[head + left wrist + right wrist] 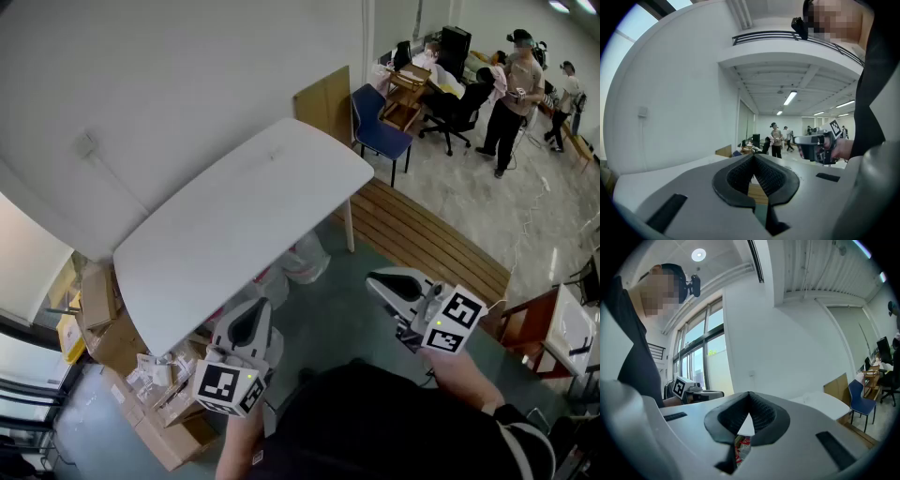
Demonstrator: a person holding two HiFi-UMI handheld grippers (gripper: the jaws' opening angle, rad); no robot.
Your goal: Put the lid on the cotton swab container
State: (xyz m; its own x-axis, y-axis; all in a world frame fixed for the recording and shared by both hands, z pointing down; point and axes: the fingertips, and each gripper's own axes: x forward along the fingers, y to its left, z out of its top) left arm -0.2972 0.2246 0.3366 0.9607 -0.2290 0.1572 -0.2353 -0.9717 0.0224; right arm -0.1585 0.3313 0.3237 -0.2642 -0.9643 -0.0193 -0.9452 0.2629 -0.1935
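two hand-held tools, one white bench [234, 225]. the left tool [251, 319] is raised just short of the bench's near long edge, jaws pressed together at the tips with nothing between them. the right tool [382, 281] is held over open grey floor to the right, near the bench's single visible leg [349, 225]. it too is closed and empty.

none of the three views tells where the cotton swab container and its lid are.

only the head view takes in the cardboard boxes [122, 347] crowding the floor under the bench's left end. it also shows one blue chair [380, 122] past the far corner and a strip of wooden decking [422, 239].

the left gripper view alone shows the hand [841, 149] gripping the right tool, with several people [776, 140] standing well beyond. the right gripper view alone shows tall windows [701, 362].
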